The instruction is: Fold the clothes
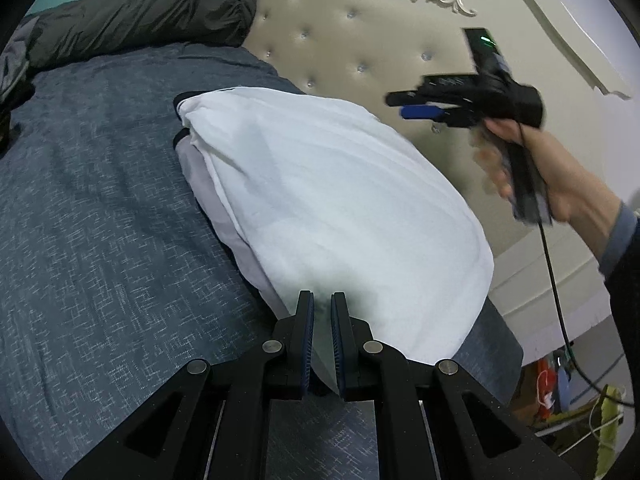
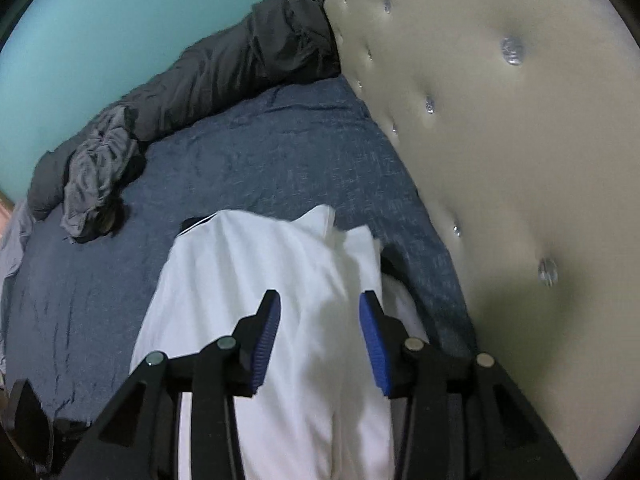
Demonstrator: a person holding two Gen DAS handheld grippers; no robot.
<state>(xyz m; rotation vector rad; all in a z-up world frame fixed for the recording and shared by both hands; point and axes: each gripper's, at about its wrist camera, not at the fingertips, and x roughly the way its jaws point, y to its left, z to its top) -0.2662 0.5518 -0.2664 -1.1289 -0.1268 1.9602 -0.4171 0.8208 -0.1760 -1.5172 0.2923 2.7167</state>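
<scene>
Left wrist view: left claw point(image 1: 322, 312) at bottom centre, jaws nearly shut, pinching the near edge of the white garment point(image 1: 320, 200); garment lies partly folded on the blue bedspread point(image 1: 100, 220), long axis running from bottom centre toward upper left; right wrist view: right claw point(image 2: 320, 316) spread wide, holding nothing, hovering above the cloth's middle; left claw is nearer the hem; beyond, dark bedding point(image 2: 224, 64) against the headboard point(image 2: 500, 140).

garment point(image 1: 320, 200) on bed point(image 1: 100, 220), just beside headboard point(image 1: 340, 40) | jacket point(image 1: 140, 12) on bed's far edge, against headboard | left gripper point(image 1: 321, 340) at garment's near edge (cloth between its 2 fingers) | right gripper point(image 2: 320, 344) above garment
</scene>
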